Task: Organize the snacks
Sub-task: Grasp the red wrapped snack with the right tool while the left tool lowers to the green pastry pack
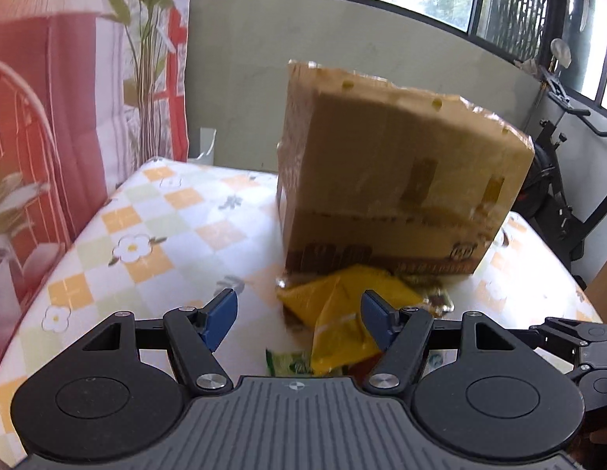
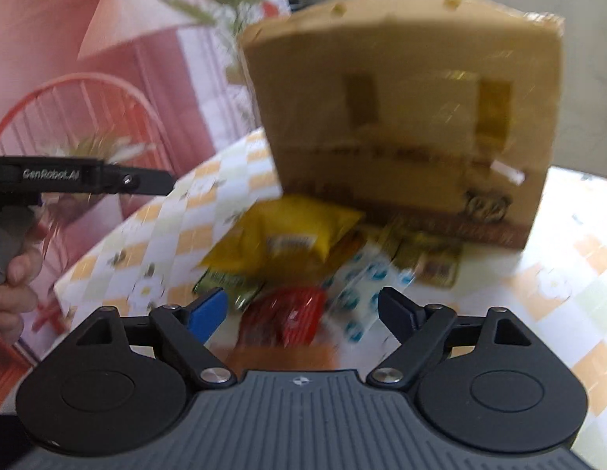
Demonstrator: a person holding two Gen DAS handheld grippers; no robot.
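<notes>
A tall cardboard box (image 1: 397, 180) stands on the checked tablecloth (image 1: 154, 227); it also shows in the right wrist view (image 2: 405, 117). Snack packets lie in front of it: a yellow bag (image 1: 342, 313) (image 2: 295, 235), a green packet (image 1: 287, 364) (image 2: 229, 286), a red packet (image 2: 291, 313), a white packet with blue dots (image 2: 362, 286) and a gold-green packet (image 2: 432, 262). My left gripper (image 1: 299, 317) is open, hovering over the yellow bag. My right gripper (image 2: 303, 309) is open above the red packet. Both views are blurred.
A pink curtain with a lamp and plant print (image 1: 68, 117) hangs at the left. An exercise bike (image 1: 566, 180) stands at the right beyond the table. The other gripper's body (image 2: 80, 180) and the hand holding it show at the left of the right wrist view.
</notes>
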